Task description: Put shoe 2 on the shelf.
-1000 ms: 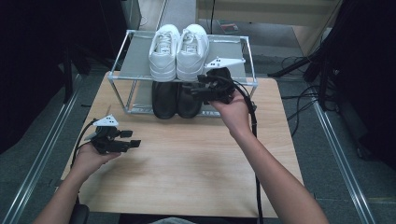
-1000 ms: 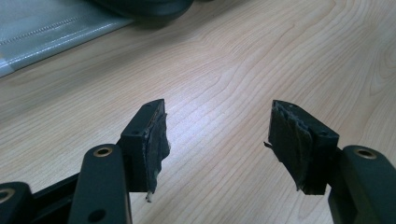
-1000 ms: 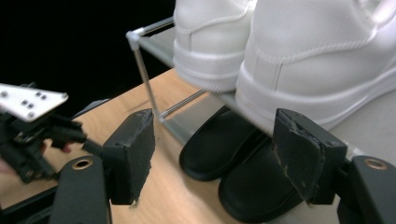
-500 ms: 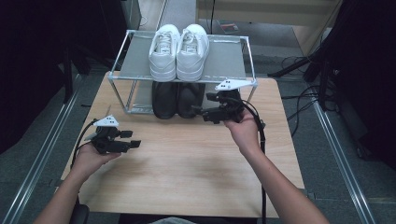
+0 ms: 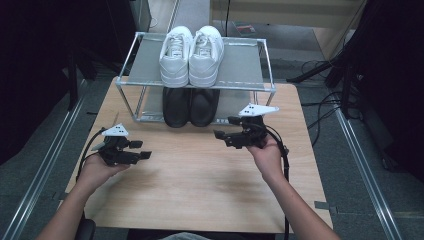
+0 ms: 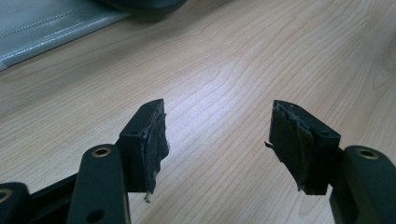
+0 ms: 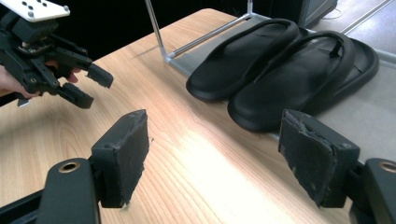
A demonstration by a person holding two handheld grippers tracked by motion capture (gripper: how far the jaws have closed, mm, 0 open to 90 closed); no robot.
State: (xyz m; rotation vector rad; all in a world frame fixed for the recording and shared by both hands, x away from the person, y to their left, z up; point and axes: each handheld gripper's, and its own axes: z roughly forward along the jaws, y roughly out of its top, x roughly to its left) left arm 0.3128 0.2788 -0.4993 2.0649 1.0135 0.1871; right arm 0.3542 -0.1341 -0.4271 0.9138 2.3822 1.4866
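A pair of white sneakers (image 5: pixel 191 55) stands on the top shelf of a metal shoe rack (image 5: pixel 245 67). Under them, on the lower shelf, lies a pair of black sandals (image 5: pixel 190 106) (image 7: pixel 280 70). My right gripper (image 5: pixel 225 127) (image 7: pixel 215 154) hovers low over the table just in front and right of the sandals. Its jaws have just been opening and stand open with nothing between them. My left gripper (image 5: pixel 142 149) (image 6: pixel 219 140) (image 7: pixel 93 86) is held over the table's left side, open and empty.
The wooden table (image 5: pixel 200 185) stretches bare between the two grippers and the front edge. The rack's grey lower shelf (image 6: pixel 42 23) lies beyond the left gripper. Cables trail from both grippers. Dark floor and rails flank the table.
The right gripper has drawn back from the rack's lower shelf toward the person and sunk closer to the table. The left gripper has not moved.
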